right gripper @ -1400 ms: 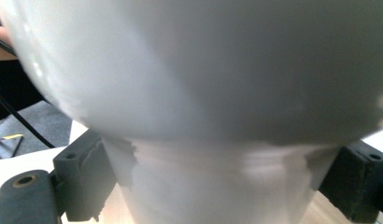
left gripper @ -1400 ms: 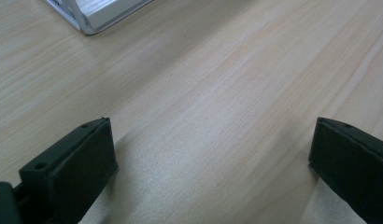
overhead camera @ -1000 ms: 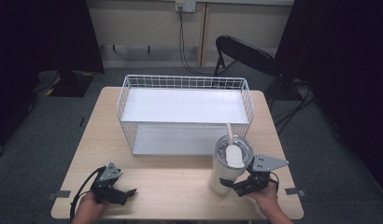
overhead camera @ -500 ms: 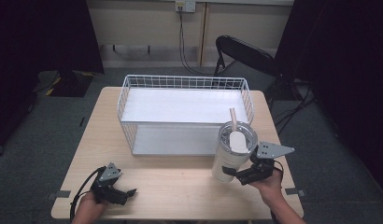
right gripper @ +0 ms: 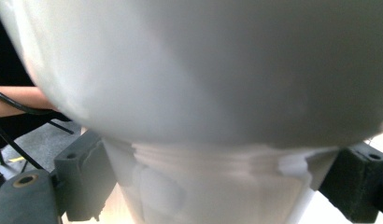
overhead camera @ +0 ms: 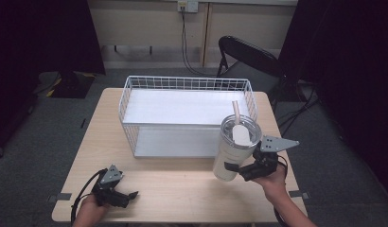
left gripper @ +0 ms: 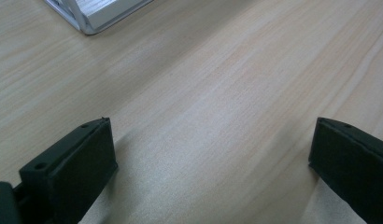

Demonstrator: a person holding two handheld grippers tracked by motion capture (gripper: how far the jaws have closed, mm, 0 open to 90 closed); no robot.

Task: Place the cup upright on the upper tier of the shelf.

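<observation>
1. The right gripper [overhead camera: 239,171] is clamped on the narrow lower body of a white cup [overhead camera: 232,153], a lidded tumbler with a straw [overhead camera: 236,112] rising from its lid. In the right gripper view the cup's wall [right gripper: 194,70] swells out just above the two black jaws, which press its base from either side.

2. The cup appears lifted clear of the table [overhead camera: 182,189] and tipped slightly, its top leaning toward the basket; whether its base touches the wood cannot be told for sure. The step in hand looks like a carry, the cup raised and bound for the wire basket [overhead camera: 187,87].

3. The basket lies ahead of the right gripper and a little toward the left one, with its near wall just beyond the cup. Its white floor [overhead camera: 182,106] is bare, so there is open room to set the cup down.

4. The next move calls for more height: the cup's base must pass over the basket's near rim before it goes forward and down. The rim's near right corner is closest to the cup and is the likeliest thing to catch.

5. The grip sits low on a tall, top-heavy cup, so a quick swing could tilt it further.

6. The left gripper [overhead camera: 130,195] rests low at the table's near edge, well apart from the cup, jaws spread wide with nothing but bare wood [left gripper: 203,116] between them. A corner of the basket [left gripper: 94,14] lies ahead of it, well apart.
</observation>
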